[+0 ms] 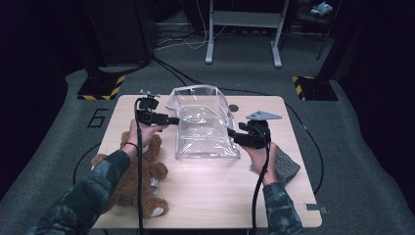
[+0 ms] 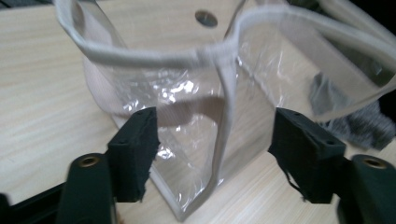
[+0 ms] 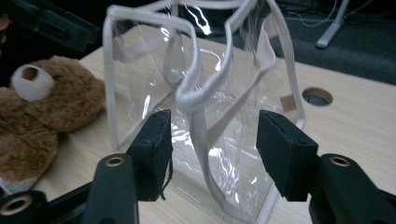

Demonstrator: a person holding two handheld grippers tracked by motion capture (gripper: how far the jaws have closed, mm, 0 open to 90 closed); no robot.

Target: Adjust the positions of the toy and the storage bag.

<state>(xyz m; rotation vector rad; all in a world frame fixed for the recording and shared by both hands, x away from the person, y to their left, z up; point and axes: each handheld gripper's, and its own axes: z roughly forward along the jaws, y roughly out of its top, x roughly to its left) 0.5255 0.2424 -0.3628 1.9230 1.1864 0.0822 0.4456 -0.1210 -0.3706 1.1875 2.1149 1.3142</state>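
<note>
A clear plastic bag (image 1: pixel 203 128) with white trim stands open-mouthed on the wooden table (image 1: pixel 215 191). My left gripper (image 1: pixel 172 120) reaches in at the bag's left side, and my right gripper (image 1: pixel 232 134) is at its right side. In the left gripper view the jaws of the left gripper (image 2: pixel 215 144) stand open, with a white corner seam of the bag (image 2: pixel 187 93) between them, untouched. The right gripper (image 3: pixel 219 144) is open too, and the bag (image 3: pixel 140 84) with its drooping white handle loop lies between the pads without being pressed.
A brown teddy bear (image 1: pixel 132 181) lies at the table's front left, seen also as the teddy bear (image 3: pixel 51 107). A grey fuzzy cloth (image 1: pixel 285 165) sits by the right hand. A cable hole (image 1: pixel 234 107) is behind the bag. Table legs and cables stand beyond.
</note>
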